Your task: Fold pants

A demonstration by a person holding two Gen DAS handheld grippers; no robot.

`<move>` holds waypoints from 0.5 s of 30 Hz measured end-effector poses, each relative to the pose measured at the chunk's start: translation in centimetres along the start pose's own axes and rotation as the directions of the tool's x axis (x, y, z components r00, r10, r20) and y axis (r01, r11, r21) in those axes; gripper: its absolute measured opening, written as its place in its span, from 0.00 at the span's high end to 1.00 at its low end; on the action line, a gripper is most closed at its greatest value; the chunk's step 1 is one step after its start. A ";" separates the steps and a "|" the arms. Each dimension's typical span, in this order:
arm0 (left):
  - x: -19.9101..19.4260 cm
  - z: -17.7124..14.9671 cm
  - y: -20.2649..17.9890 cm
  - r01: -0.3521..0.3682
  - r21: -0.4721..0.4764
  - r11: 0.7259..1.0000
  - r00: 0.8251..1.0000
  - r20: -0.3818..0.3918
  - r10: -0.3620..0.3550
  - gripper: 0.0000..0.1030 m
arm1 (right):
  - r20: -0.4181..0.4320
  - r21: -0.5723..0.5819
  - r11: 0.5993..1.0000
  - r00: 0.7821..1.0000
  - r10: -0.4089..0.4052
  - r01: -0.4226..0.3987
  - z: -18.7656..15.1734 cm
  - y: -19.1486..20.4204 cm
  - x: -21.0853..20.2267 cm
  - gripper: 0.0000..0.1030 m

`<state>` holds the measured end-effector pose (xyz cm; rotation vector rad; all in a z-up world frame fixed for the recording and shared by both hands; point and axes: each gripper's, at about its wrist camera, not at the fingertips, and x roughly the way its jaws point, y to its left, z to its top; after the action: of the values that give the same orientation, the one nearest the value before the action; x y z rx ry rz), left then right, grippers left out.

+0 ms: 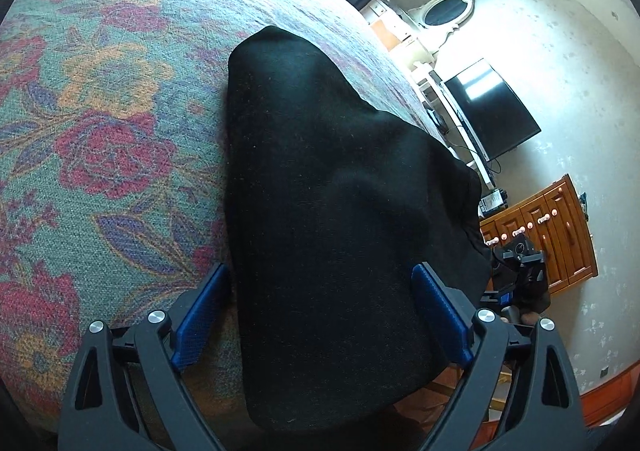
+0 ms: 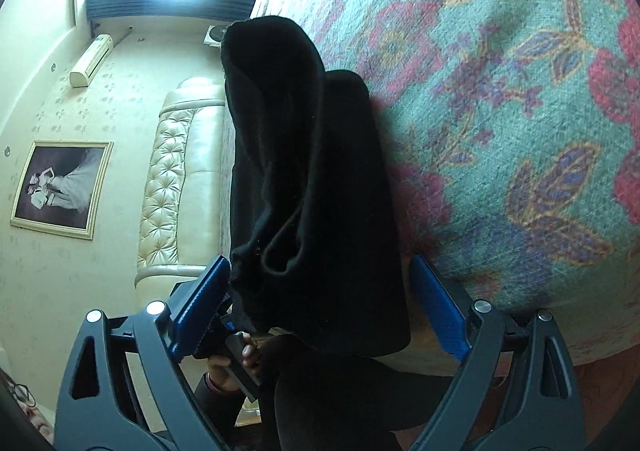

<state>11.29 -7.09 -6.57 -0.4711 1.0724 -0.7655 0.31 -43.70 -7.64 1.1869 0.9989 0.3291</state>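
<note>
The black pants (image 1: 328,219) lie on the flowered bed cover (image 1: 104,123), bunched and partly folded, with their near end at the bed's edge. My left gripper (image 1: 320,315) is open, its blue pads (image 1: 200,311) either side of the pants' near end. In the right wrist view the pants (image 2: 312,179) show as a raised fold with a hem loop. My right gripper (image 2: 320,311) is open too, pads (image 2: 436,307) wide apart around the cloth. The right gripper also shows in the left wrist view (image 1: 520,271).
The bed cover (image 2: 520,111) fills much of both views. A cream tufted headboard (image 2: 176,179), a framed photo (image 2: 60,191) and a window stand beyond. A television (image 1: 492,107) and a wooden cabinet (image 1: 552,235) stand by the far wall.
</note>
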 end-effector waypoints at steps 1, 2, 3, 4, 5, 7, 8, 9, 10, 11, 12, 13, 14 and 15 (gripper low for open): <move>0.0 -0.1 -0.2 -0.006 0.006 1.000 1.000 0.006 0.006 0.12 | -0.001 -0.004 1.000 1.000 -0.002 0.002 -0.1 0.1 0.2 0.12; 0.0 -0.1 -0.4 -0.008 0.005 1.000 1.000 0.011 0.008 0.12 | 0.002 -0.010 1.000 1.000 -0.007 0.007 -0.2 0.2 0.4 0.12; -0.1 -0.1 -0.5 0.003 -0.004 1.000 1.000 0.014 -0.003 0.12 | 0.004 -0.010 1.000 1.000 -0.007 0.007 -0.2 0.2 0.4 0.13; 0.0 -0.1 -0.6 0.016 -0.014 1.000 1.000 0.010 -0.016 0.12 | 0.003 -0.011 1.000 1.000 -0.010 0.010 -0.2 0.0 0.2 0.20; 0.0 -0.1 -0.7 0.011 -0.021 1.000 1.000 0.009 -0.011 0.12 | 0.002 -0.013 1.000 1.000 -0.024 0.024 -0.3 0.1 0.2 0.25; 0.3 0.0 -0.8 0.007 -0.029 1.000 1.000 0.005 -0.006 0.12 | 0.001 -0.007 0.999 0.999 -0.033 0.033 -0.5 -0.3 0.1 0.36; 0.3 0.0 -0.9 0.007 -0.029 1.000 1.000 0.006 -0.006 0.12 | 0.003 -0.002 1.000 1.000 -0.031 0.031 -0.5 -0.6 -0.1 0.38; 0.3 0.1 -0.9 0.007 -0.030 1.000 1.000 0.008 -0.007 0.12 | 0.005 -0.001 1.000 1.000 -0.030 0.030 -0.6 -0.8 -0.2 0.41; 0.3 0.1 -0.9 0.008 -0.027 1.000 1.000 0.007 -0.008 0.12 | 0.007 -0.001 1.000 1.000 -0.030 0.030 -0.7 -1.1 -0.3 0.42; 0.3 0.1 -1.0 0.005 -0.020 1.000 1.000 0.006 -0.005 0.12 | 0.008 0.000 1.000 1.000 -0.028 0.028 -0.7 -1.3 -0.4 0.44; 0.4 0.1 -1.1 0.001 -0.009 1.000 1.000 0.003 -0.001 0.12 | 0.009 0.001 1.000 1.000 -0.029 0.029 -0.7 -1.4 -0.5 0.46; 0.5 0.0 -1.2 -0.002 0.002 1.000 1.000 0.002 0.002 0.12 | 0.009 0.001 1.000 1.000 -0.030 0.030 -0.7 -1.5 -0.5 0.48; 0.7 0.0 -1.2 -0.005 0.014 1.000 1.000 0.000 0.005 0.12 | 0.010 0.001 1.000 0.999 -0.031 0.031 -0.7 -1.6 -0.6 0.50; 0.8 -0.1 -1.2 -0.008 0.023 1.000 1.000 -0.002 0.008 0.12 | 0.012 0.002 0.999 0.999 -0.033 0.033 -0.7 -2.0 -0.8 0.53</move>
<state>11.02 -8.50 -6.25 -0.4465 1.0660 -0.7706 -1.22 -44.58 -9.03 1.1717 1.0078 0.2952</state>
